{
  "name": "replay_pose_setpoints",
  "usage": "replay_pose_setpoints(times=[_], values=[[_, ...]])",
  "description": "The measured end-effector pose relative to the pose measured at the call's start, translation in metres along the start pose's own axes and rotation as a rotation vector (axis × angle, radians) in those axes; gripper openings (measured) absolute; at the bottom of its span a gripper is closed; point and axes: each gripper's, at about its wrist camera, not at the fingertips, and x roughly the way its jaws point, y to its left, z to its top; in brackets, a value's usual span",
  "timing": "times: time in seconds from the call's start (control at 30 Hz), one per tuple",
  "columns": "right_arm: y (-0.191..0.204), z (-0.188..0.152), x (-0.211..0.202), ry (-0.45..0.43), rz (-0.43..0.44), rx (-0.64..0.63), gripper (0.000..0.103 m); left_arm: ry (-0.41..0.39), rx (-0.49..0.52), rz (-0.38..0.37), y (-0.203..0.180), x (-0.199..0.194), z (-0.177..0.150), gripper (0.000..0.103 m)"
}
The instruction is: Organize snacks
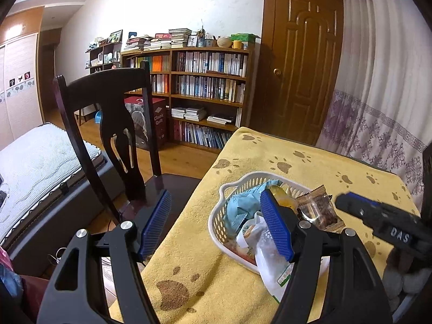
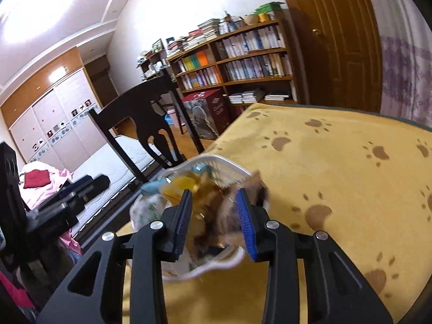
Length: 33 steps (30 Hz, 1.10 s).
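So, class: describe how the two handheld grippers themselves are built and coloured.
Both the left gripper and the right gripper have black angular linkage arms with cut-out slots, silver round pivot bolts and blue ribbed finger pads. White letters "DAS" mark the right gripper's body in the left wrist view.

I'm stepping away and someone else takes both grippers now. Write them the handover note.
Left gripper: jaws wide open, empty, at the near left side of the white basket.
Right gripper: over the basket with a clear brown snack packet between its jaws; the view is blurred, so I cannot tell whether it is clamped or let go.
Basket sits on the yellow paw-print cloth and holds a light blue packet, a yellow jelly cup and a white bag hanging over its near rim.
No loose snacks show on the cloth.
Left: settle the brown packet in, tuck the white bag.
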Motion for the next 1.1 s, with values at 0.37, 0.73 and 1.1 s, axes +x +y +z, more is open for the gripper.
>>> replay_pose_setpoints(times=[0.37,0.73,1.1], values=[[-0.011,-0.035,-0.021,-0.007,-0.078,0.037,0.035,-0.024,0.079,0.061,-0.018,-0.006,-0.006,0.082],[-0.002,-0.049,-0.035,-0.043,-0.143,0.002,0.054,-0.088,0.174,0.138,-0.039,-0.019,-0.01,0.094],[0.018,-0.052,-0.05,-0.097,-0.179,-0.067,0.083,-0.116,0.2,0.17,-0.045,-0.026,-0.008,0.098]])
